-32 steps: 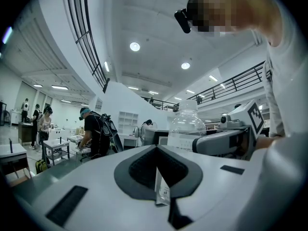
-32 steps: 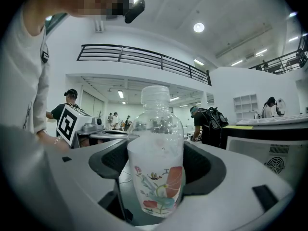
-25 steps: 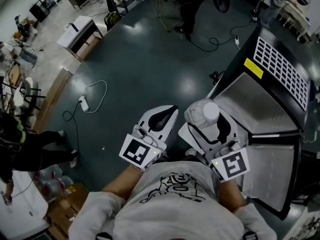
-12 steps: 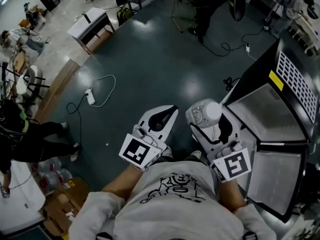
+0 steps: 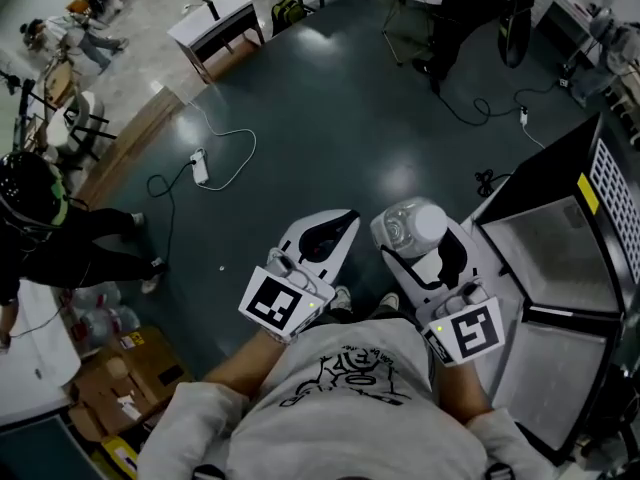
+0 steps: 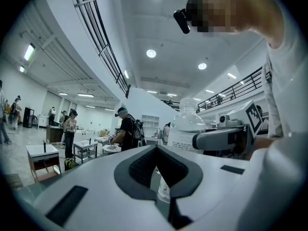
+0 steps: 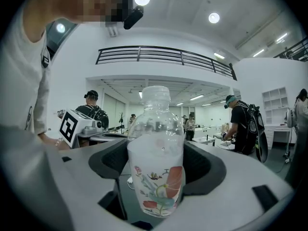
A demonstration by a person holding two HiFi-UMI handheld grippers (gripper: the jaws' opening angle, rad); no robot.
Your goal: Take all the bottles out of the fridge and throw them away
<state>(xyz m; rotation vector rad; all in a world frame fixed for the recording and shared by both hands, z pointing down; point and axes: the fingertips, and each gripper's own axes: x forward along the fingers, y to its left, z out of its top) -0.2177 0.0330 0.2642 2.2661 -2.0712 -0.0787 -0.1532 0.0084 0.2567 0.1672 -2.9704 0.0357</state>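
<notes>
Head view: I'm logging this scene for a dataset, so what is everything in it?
bottle: one, clear, centre, gripped
fridge: one, black, right edge
power strip: one, white with white cable, on the floor, upper left
cardboard boxes: several, brown, lower left corner
bystander: one, in black, left edge
left gripper: one, white, jaws together, empty
right gripper: one, white, shut on the bottle

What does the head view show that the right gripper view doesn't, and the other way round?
Only the head view shows the dark floor, the white power strip and the black fridge. Only the right gripper view shows the flowered label and the ceiling lights. Both show the clear bottle held between the fingers of the right gripper.
</notes>
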